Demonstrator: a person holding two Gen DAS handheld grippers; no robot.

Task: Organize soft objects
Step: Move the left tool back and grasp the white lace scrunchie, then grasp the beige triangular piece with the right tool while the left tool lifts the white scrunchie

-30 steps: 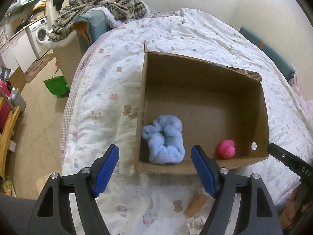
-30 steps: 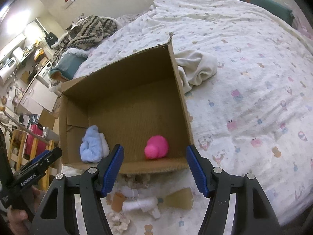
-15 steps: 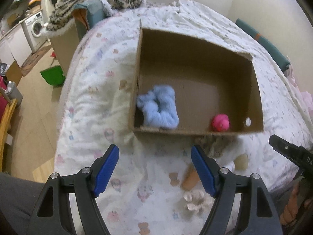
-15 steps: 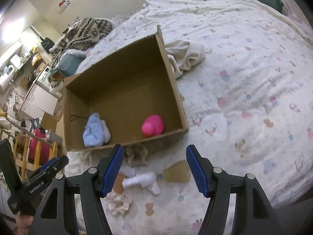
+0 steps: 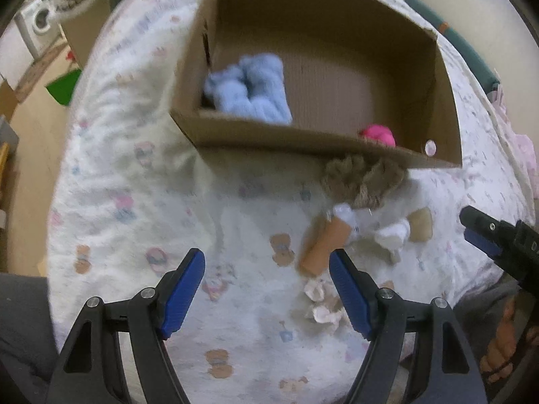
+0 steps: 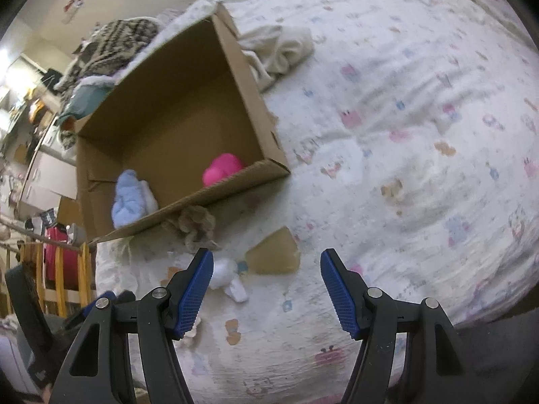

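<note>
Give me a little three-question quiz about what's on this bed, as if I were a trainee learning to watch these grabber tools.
1. True or false: the blue fluffy item lies inside the cardboard box.
2. Which is still outside the box: A) the pink toy, B) the brown scrunchie, C) both?
3. Fill in: both the left gripper and the right gripper stand ____, holding nothing.

Key: 1 true; 2 B; 3 open.
</note>
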